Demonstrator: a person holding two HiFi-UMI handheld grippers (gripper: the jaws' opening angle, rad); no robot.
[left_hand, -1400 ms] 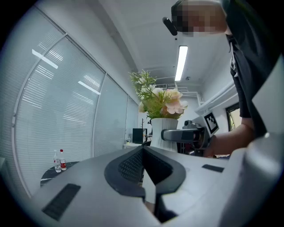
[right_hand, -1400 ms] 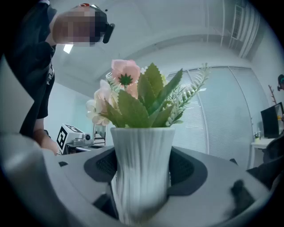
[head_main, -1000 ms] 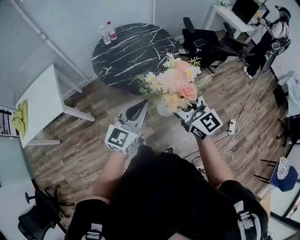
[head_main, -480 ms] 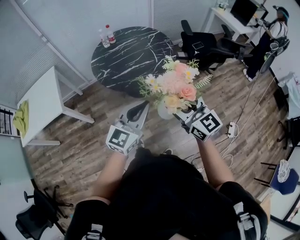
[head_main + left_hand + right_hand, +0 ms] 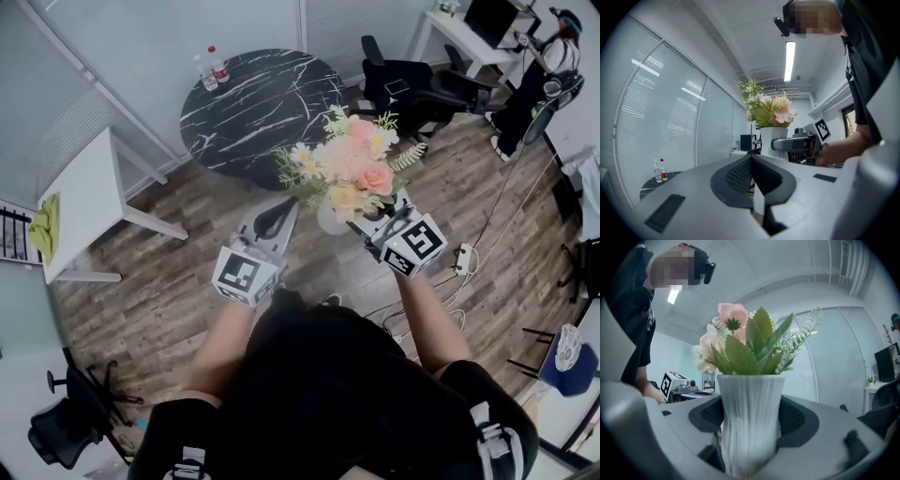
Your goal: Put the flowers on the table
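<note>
- right claw (image 5: 373, 223) was pinching the white ribbed vase (image 5: 749, 423) by its body, kept upright, likely so the flowers (image 5: 352, 164) wouldn't tip out
- vase hung mid-frame in the head view, in the air over the wood floor (image 5: 169, 272)
- left claw (image 5: 751, 165) was pressed together and empty, just lower left of the vase, not touching it
- round black marble bench (image 5: 258, 98) sat upper centre, well apart from the vase; placing not yet done, I'd judge

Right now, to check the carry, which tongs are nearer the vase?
Right. The right tongs grip the white vase; the left tongs sit shut, apart, at its left.
</note>
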